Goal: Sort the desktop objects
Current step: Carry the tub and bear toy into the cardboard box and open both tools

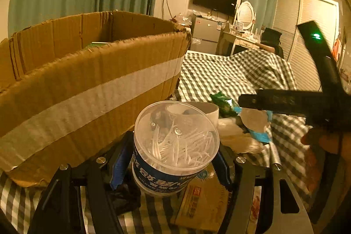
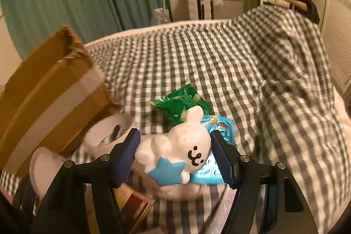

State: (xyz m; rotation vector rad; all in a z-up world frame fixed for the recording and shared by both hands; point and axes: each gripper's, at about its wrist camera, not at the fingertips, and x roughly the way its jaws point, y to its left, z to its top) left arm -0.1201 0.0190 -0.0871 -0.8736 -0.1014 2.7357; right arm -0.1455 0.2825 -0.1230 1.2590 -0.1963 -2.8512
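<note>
My left gripper [image 1: 173,159] is shut on a clear tub of white floss picks [image 1: 175,144] with a blue label, held just in front of the cardboard box [image 1: 87,80]. My right gripper [image 2: 175,157] is shut on a white rabbit figurine [image 2: 179,148] with a blue star, held above the checked bedcover [image 2: 241,71]. The right gripper also shows in the left wrist view [image 1: 285,102], holding the figurine [image 1: 254,120] to the right of the tub.
A green snack packet [image 2: 182,102], a blue foil packet [image 2: 219,128] and a white round container [image 2: 109,135] lie on the bedcover near the box [image 2: 48,84]. A yellow-red carton [image 2: 131,205] lies below. Dresser, fridge and TV stand behind.
</note>
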